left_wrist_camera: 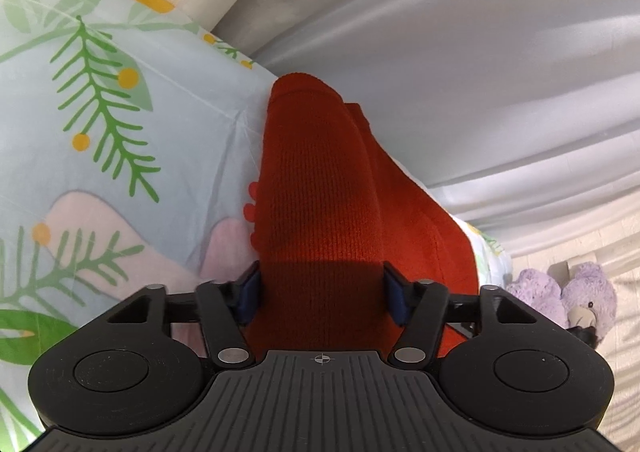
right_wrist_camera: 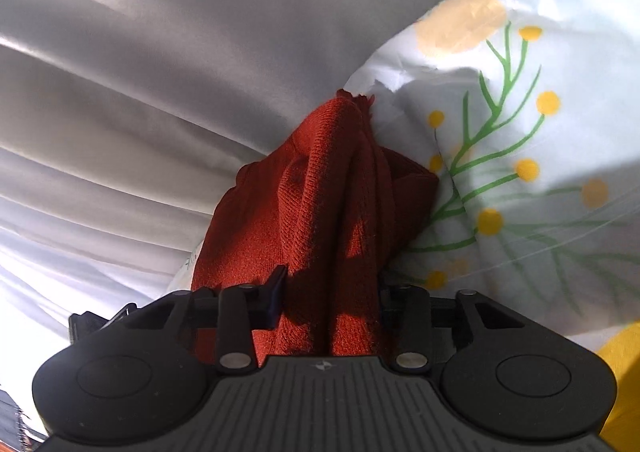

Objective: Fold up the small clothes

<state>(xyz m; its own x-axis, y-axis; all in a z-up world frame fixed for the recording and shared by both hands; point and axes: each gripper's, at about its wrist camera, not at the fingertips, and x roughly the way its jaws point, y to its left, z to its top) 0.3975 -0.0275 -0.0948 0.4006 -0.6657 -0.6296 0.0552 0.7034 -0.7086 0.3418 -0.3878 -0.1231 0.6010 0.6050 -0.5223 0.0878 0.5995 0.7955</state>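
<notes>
A red knit garment lies on a pale floral sheet and runs away from the camera in a long rounded fold. My left gripper has its blue pads against both sides of the near end, with cloth filling the whole gap. In the right wrist view the same red garment is bunched into upright folds. My right gripper is shut on that bunch, its jaws narrower than the left's. The fingertips are partly hidden by the cloth.
Grey pleated fabric hangs behind the sheet's far edge and fills the left of the right wrist view as grey fabric. A purple plush toy sits low at the right. The floral sheet spreads to the right, with a yellow patch below.
</notes>
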